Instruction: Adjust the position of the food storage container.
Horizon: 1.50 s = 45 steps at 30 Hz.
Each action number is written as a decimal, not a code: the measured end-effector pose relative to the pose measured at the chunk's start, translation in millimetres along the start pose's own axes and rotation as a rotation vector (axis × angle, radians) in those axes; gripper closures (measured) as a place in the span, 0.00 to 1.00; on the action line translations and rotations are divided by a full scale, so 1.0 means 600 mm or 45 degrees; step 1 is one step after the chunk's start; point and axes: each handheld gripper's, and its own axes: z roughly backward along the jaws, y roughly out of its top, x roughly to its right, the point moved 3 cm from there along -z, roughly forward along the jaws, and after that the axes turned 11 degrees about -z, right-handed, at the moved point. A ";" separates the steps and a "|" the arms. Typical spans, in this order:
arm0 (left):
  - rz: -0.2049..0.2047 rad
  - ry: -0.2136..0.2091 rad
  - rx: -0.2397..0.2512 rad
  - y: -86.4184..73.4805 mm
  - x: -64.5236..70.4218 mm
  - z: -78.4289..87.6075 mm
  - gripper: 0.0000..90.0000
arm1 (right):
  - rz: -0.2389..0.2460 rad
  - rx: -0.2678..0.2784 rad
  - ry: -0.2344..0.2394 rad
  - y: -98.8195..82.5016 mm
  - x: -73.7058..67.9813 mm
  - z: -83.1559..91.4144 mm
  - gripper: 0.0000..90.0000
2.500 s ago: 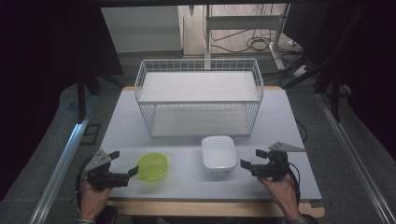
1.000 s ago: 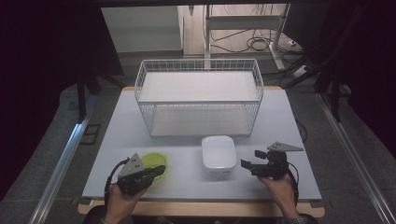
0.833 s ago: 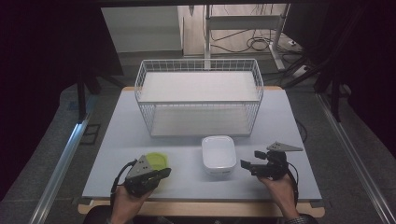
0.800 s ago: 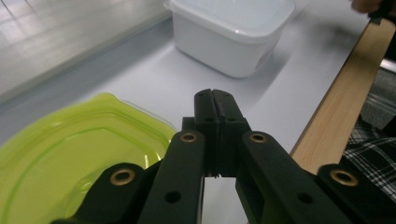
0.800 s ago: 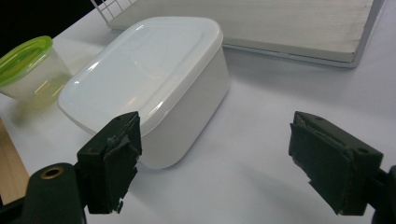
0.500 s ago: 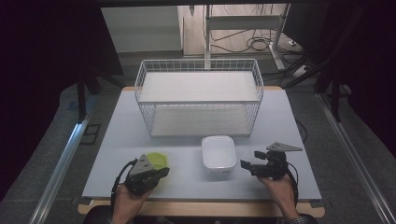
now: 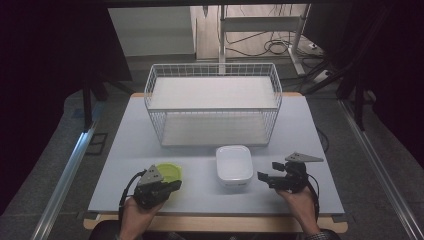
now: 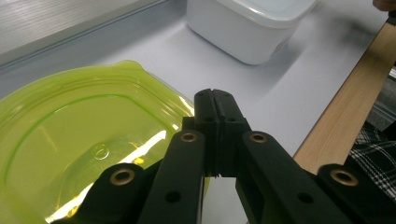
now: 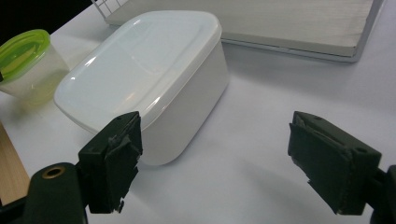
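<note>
White table holds a green-lidded tub near its front-left edge. Left gripper, jaws pressed together and holding nothing, sits over the lid; right gripper stays spread. A push could slide the tub.

We see the green lidded container partly covered by the left gripper in the high view; its lid runs off the left gripper view's edge.
</note>
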 end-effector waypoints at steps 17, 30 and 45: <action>0.023 0.016 0.002 -0.003 -0.006 0.000 1.00 | 0.017 0.017 0.000 0.001 -0.002 0.002 0.21; 0.099 0.127 -0.005 -0.022 -0.061 0.023 1.00 | 0.015 0.014 0.001 0.001 -0.002 0.001 0.21; 0.170 0.210 -0.011 -0.040 -0.112 0.034 1.00 | 0.023 0.013 0.004 0.001 -0.004 0.000 0.22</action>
